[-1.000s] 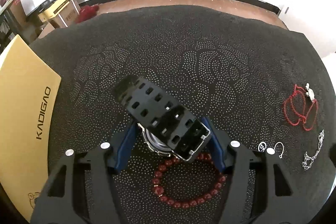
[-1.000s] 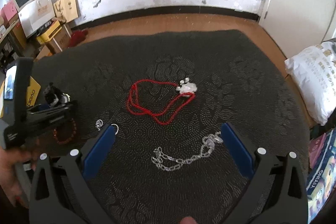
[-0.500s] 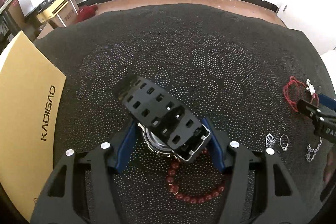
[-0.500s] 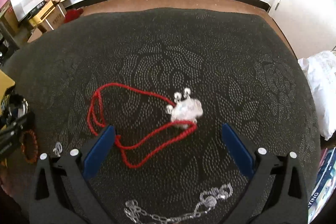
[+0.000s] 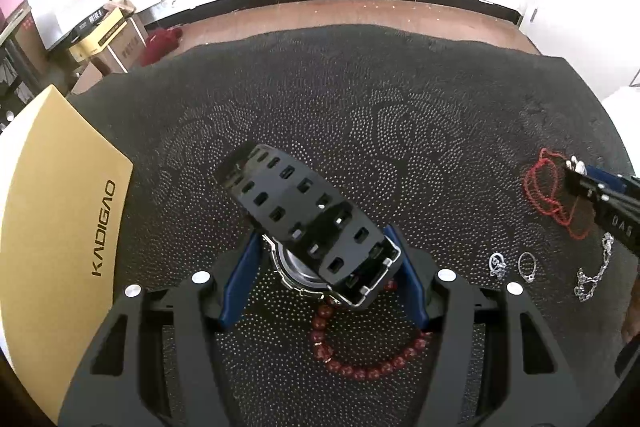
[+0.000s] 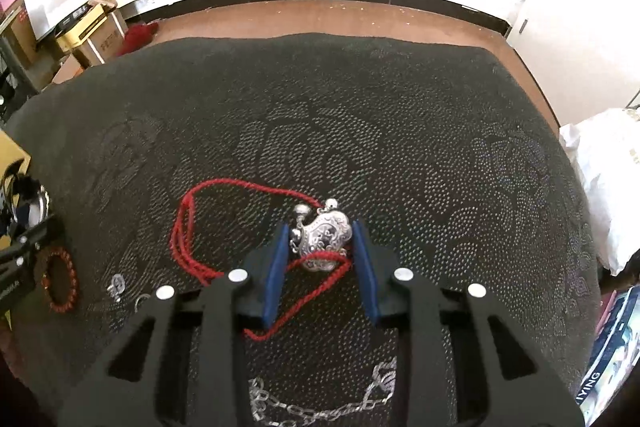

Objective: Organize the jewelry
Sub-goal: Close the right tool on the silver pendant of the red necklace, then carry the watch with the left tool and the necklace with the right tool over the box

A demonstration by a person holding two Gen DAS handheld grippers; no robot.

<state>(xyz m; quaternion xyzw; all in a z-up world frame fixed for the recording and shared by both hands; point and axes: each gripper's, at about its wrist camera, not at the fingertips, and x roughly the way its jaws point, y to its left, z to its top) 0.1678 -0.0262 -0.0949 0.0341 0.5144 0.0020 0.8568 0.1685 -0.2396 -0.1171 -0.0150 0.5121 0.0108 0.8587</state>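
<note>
The left gripper (image 5: 326,269) is clamped on the black watch (image 5: 304,219), a rigid, fairly heavy case best held at its sides. The right gripper (image 6: 320,251) brackets the silver pendant (image 6: 326,241) on the table (image 6: 400,147), jaws narrowed; contact cannot be told. Its red cord (image 6: 188,227) is limp: grip the pendant.

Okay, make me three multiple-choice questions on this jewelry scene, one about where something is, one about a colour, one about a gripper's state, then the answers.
1. Where does the dark red bead bracelet lie?
A. on the tan cardboard box
B. on the black mat, under the left gripper
C. on the wooden floor

2. What colour is the cord of the silver lock pendant?
A. red
B. green
C. white

3. What is the left gripper doing?
A. hanging open
B. gripping a black strapped wristwatch
C. gripping a chain

Answers: B, beads on the mat below the fingers; A, red cord loops from it; B, blue pads flank the watch case.
</note>
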